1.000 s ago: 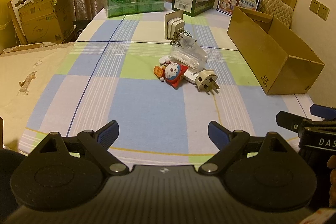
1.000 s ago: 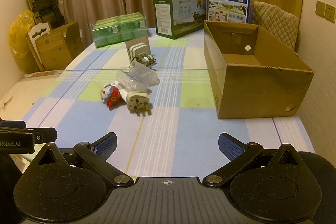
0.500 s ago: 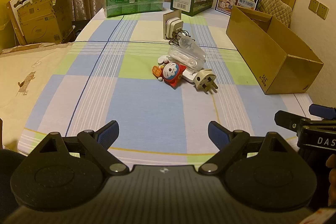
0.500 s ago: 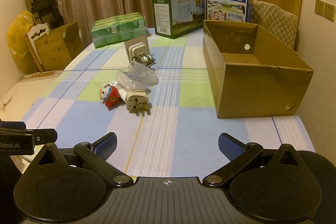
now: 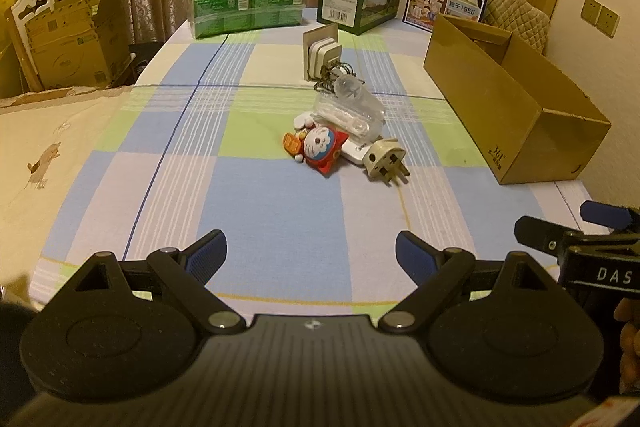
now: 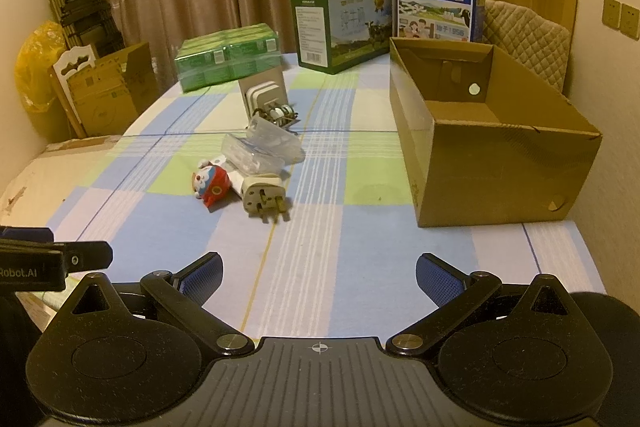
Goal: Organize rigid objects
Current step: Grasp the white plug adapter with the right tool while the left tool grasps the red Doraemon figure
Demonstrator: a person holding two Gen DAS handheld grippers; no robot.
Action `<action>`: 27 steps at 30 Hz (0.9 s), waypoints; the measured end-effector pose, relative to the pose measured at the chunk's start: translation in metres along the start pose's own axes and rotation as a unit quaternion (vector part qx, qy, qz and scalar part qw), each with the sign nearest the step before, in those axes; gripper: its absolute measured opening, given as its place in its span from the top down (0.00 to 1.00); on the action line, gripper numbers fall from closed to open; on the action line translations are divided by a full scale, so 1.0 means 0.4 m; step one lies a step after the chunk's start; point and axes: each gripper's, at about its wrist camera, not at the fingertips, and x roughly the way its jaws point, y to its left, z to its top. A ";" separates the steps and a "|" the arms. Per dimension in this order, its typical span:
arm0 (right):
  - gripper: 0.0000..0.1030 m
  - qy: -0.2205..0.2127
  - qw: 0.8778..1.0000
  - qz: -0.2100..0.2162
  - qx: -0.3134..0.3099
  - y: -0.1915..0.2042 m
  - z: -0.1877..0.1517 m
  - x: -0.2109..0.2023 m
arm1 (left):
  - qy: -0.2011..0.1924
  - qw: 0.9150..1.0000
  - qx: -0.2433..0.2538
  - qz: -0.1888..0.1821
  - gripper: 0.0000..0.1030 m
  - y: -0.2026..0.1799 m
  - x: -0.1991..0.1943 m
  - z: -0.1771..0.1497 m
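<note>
You are holding both tools, left tool [image 5: 310, 253] and right tool [image 6: 318, 273], spread wide and empty, low over the checked surface [image 6: 360, 267]. The three-pin plug [image 6: 264, 195] is lying nearest, beside the Doraemon figure [image 6: 211, 181]; try approaching it squarely, then carrying it to the cardboard box [image 6: 496, 171].

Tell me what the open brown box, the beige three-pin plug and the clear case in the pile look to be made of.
Open brown box: corrugated cardboard, matte, judging by folded flaps and a rough cut rim.
Beige three-pin plug: smooth moulded plastic body with a dull sheen; the pins look like brassy metal.
Clear case: thin transparent plastic, glossy, since highlights glint off it and its contents show through.
</note>
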 end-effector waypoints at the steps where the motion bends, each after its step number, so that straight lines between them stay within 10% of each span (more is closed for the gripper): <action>1: 0.02 -0.001 1.000 0.000 -0.001 0.000 0.005 0.004 | -0.002 1.000 0.002 -0.001 0.14 0.003 0.003 0.008; 15: 0.03 -0.027 0.998 0.038 -0.045 0.015 0.101 0.170 | -0.032 0.995 0.098 -0.002 0.14 0.062 0.167 0.167; 27: 0.17 0.013 0.993 0.097 -0.063 0.047 0.124 0.391 | 0.010 0.996 0.082 -0.043 0.14 0.146 0.385 0.159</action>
